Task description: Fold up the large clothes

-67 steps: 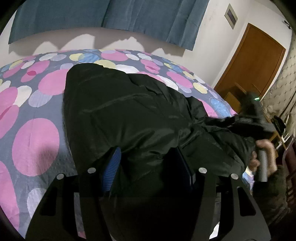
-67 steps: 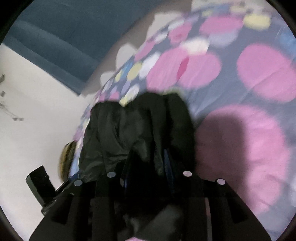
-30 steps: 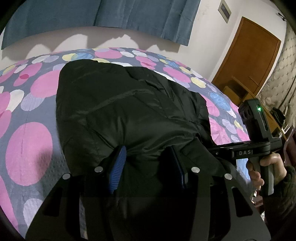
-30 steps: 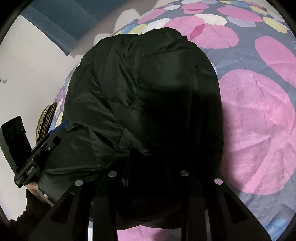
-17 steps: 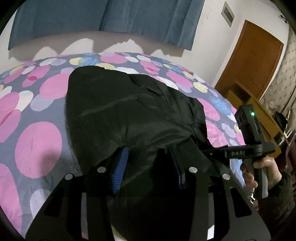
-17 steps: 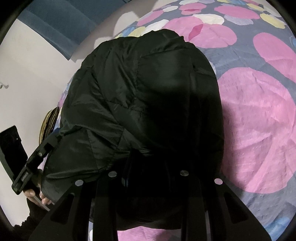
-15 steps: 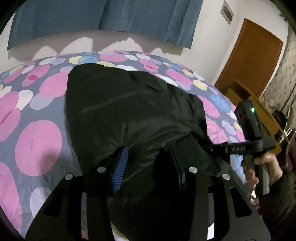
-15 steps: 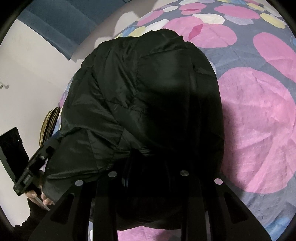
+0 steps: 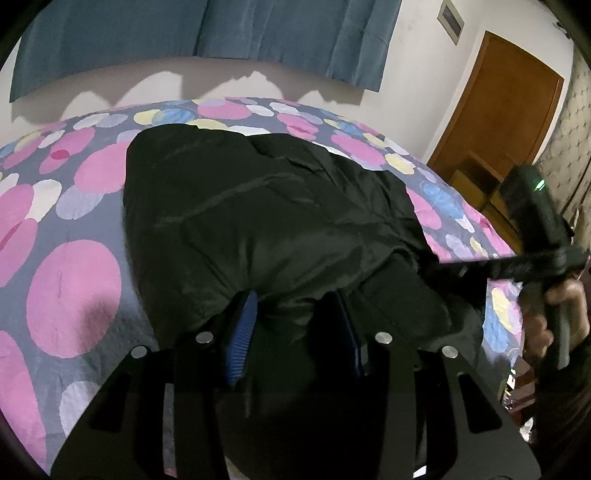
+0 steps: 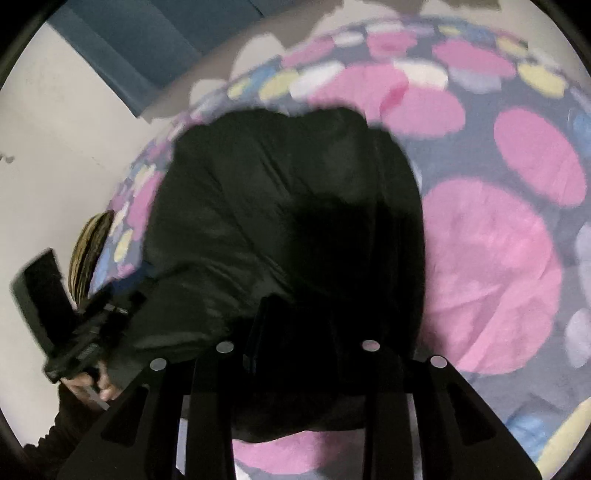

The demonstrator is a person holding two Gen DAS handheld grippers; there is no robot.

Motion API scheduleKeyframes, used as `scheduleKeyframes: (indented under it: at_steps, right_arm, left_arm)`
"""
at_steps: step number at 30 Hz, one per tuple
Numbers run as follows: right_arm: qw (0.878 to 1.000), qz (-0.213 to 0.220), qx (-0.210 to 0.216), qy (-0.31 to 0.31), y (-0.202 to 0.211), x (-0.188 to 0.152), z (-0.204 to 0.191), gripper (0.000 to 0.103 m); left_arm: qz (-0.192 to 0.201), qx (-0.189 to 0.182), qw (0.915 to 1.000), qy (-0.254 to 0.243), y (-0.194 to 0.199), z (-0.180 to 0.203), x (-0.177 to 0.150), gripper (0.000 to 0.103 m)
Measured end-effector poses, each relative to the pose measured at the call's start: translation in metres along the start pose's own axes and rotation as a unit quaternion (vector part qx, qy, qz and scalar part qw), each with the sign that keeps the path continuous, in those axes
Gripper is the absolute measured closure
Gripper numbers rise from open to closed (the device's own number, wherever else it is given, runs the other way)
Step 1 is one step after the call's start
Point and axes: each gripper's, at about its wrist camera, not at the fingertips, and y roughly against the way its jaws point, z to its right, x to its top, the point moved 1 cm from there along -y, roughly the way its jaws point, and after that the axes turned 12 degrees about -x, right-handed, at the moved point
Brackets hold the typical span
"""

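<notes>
Bedspread [image 9: 74, 288] with pink spots carries the black padded jacket [image 9: 266, 221], lying just ahead of both tools, long axis running away from them toward the curtain [image 9: 207, 33]. Left gripper [image 9: 291, 325] is clamped on the near hem — fabric bunched between its blue pads. Right gripper [image 10: 295, 332] has just eased its jaws wider; jacket sits between them, but grip can't be told. Likely best: lift both near corners level, carry them forward together, keep hem taut.
</notes>
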Motion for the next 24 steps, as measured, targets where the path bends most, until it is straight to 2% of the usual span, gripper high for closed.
scheduleKeyframes:
  at_steps: [2, 5, 8, 10, 12, 13, 14, 17, 21, 24]
  right_arm:
    - [1.000, 0.018, 0.008, 0.004, 0.011, 0.011, -0.003, 0.073]
    - [0.999, 0.027, 0.015, 0.009, 0.004, 0.033, -0.006, 0.073]
    - [1.000, 0.020, 0.021, 0.005, -0.016, 0.056, -0.004, 0.073]
    - [1.000, -0.001, 0.023, -0.008, -0.036, 0.067, 0.004, 0.074]
    - [0.999, -0.029, 0.021, -0.015, -0.055, 0.073, 0.008, 0.085]
    - [0.999, -0.043, 0.010, -0.013, -0.065, 0.072, 0.011, 0.100]
    - [0.998, -0.055, 0.007, -0.016, -0.077, 0.070, 0.014, 0.103]
    - [0.997, -0.064, 0.033, -0.035, -0.090, 0.066, 0.022, 0.103]
    - [0.997, -0.051, 0.040, -0.041, -0.086, 0.063, 0.023, 0.103]
    - [0.997, -0.029, 0.053, -0.040, -0.068, 0.059, 0.021, 0.089]
  left_arm:
    - [-0.001, -0.003, 1.0000, 0.003, -0.001, -0.001, 0.002, 0.062]
    - [-0.002, -0.002, 1.0000, 0.002, -0.002, 0.000, 0.003, 0.062]
    - [-0.002, -0.001, 1.0000, 0.000, -0.002, 0.001, 0.003, 0.062]
    - [-0.003, -0.003, 1.0000, 0.003, -0.002, 0.000, 0.003, 0.062]
    - [-0.004, -0.004, 1.0000, 0.002, -0.004, -0.001, 0.004, 0.062]
    - [-0.005, -0.004, 1.0000, -0.001, -0.006, 0.000, 0.004, 0.062]
    - [-0.009, -0.002, 1.0000, -0.002, -0.007, 0.001, 0.004, 0.062]
    - [-0.006, 0.002, 0.9999, -0.008, -0.012, 0.001, 0.004, 0.062]
    - [-0.002, 0.004, 1.0000, -0.006, -0.011, 0.002, 0.006, 0.062]
    - [0.019, -0.008, 0.9998, 0.006, 0.003, 0.001, 0.007, 0.062]
